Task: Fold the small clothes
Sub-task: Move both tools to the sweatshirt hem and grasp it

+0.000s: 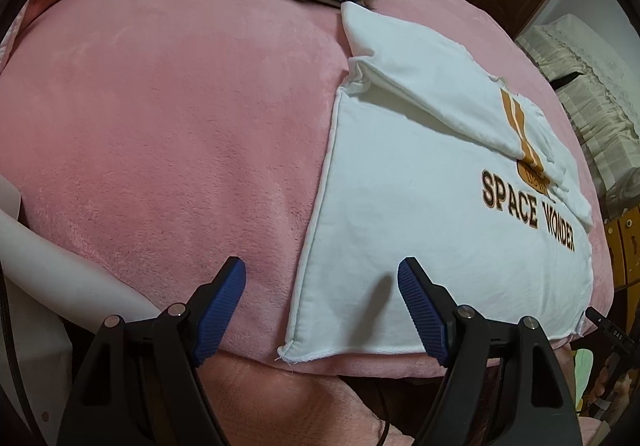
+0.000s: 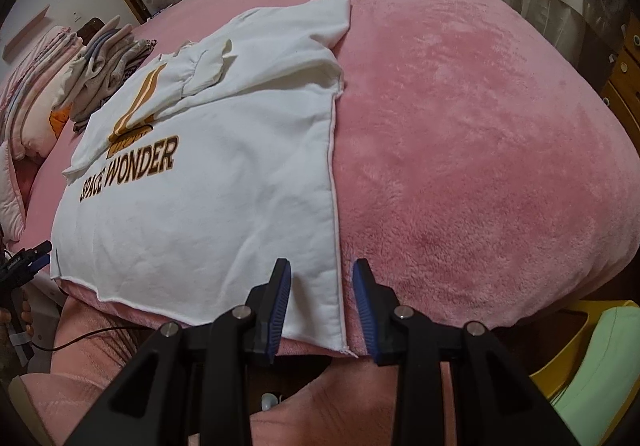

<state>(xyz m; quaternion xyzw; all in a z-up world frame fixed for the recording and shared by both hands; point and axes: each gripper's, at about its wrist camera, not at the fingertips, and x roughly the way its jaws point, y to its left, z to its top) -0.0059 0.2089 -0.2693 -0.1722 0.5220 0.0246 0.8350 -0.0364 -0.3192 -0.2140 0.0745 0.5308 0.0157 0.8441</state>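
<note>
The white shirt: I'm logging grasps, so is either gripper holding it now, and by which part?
Nothing is held. The left gripper and right gripper each straddle a bottom corner of the white shirt, jaws open.

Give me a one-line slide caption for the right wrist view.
Right tool open, straddling the near side seam of a white SPACE WONDER top with sleeves folded in, on a pink fleece bed.
</note>
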